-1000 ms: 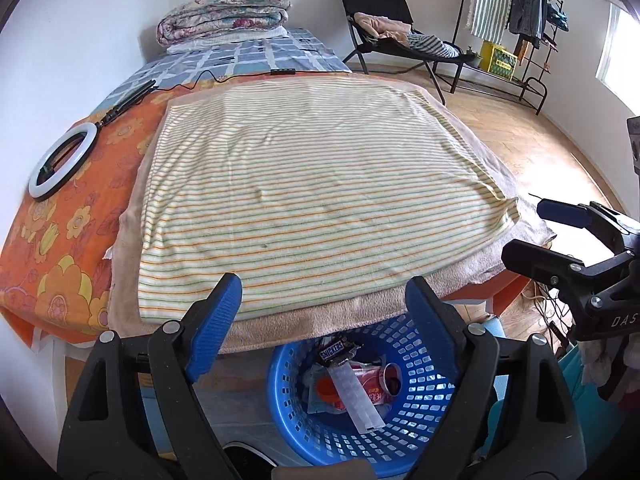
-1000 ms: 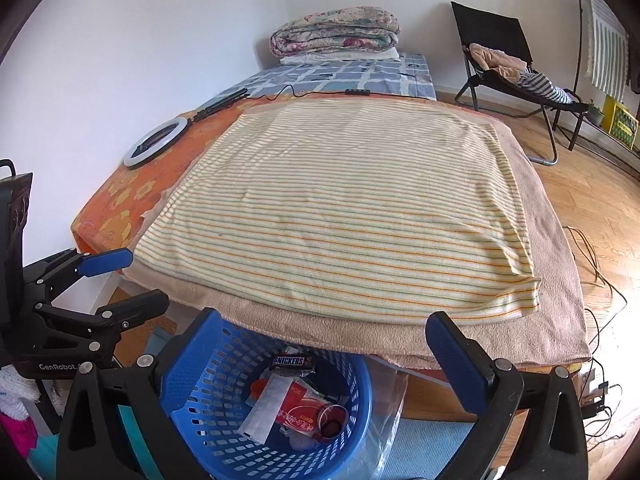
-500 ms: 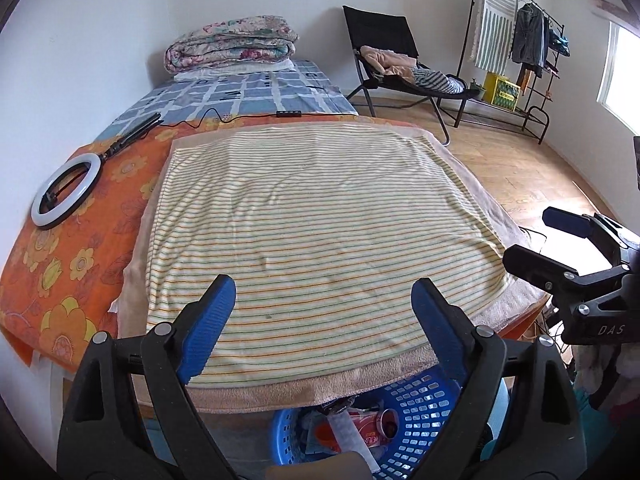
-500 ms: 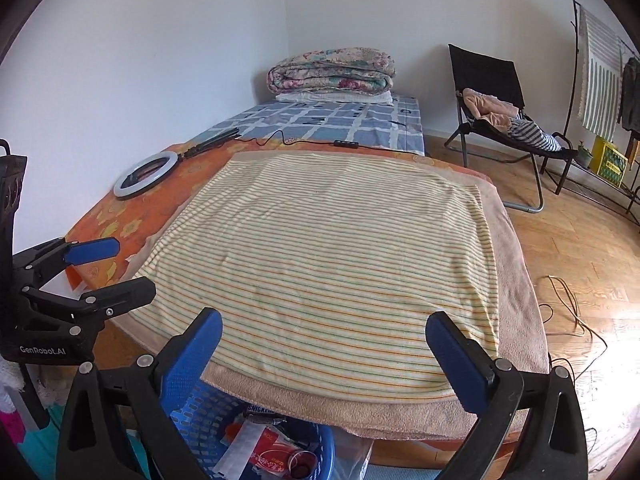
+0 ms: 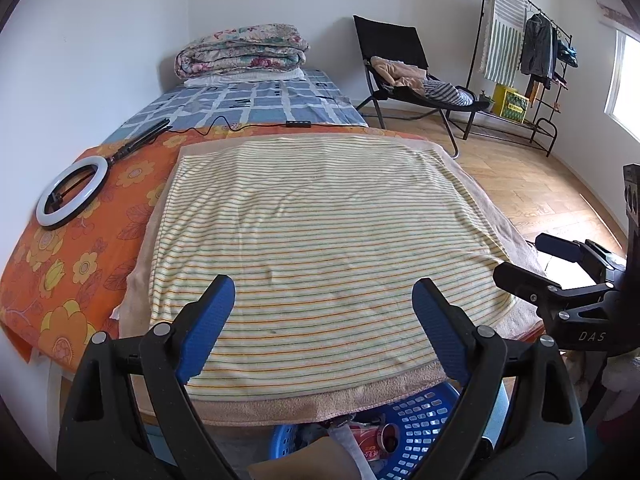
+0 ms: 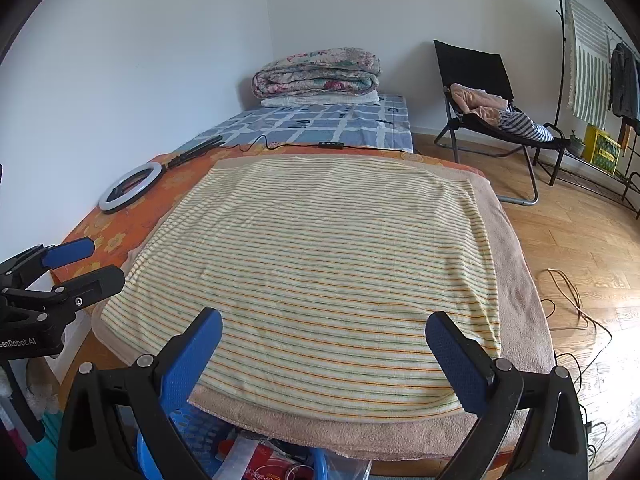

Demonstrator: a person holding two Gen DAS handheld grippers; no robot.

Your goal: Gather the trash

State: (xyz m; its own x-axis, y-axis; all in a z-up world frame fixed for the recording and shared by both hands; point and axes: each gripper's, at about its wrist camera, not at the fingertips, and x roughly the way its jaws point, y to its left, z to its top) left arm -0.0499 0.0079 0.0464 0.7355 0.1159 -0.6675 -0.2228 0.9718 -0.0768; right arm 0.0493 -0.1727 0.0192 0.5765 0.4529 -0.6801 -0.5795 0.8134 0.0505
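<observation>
- Bed [image 5: 80,248], large, against the wall, covered by a striped towel [image 5: 320,240] over a beige one; ring light [image 5: 72,192] lying on the orange sheet at its far side. No litter seen anywhere on the covers.
- Both views now raised compared with a second ago: bed surface filling the frame, blue basket [image 5: 420,420] slipped to the bottom edge below the foot of the bed, where earlier seen nearly whole.
- Left gripper [image 5: 324,324] lifted clear of the basket; jaws spread wide, a little wider than a second ago, nothing between them.
- Right gripper [image 6: 324,356] likewise drawn up and back; jaws standing wide apart, empty, over the near edge of the towel.
- Trash [image 5: 368,436] (red can, wrappers) lying inside the basket, partly hidden by the towel's hem.
- Judged: drop-off finished, both tools withdrawn; collection apparently complete or near it, no further piece visible to fetch.
</observation>
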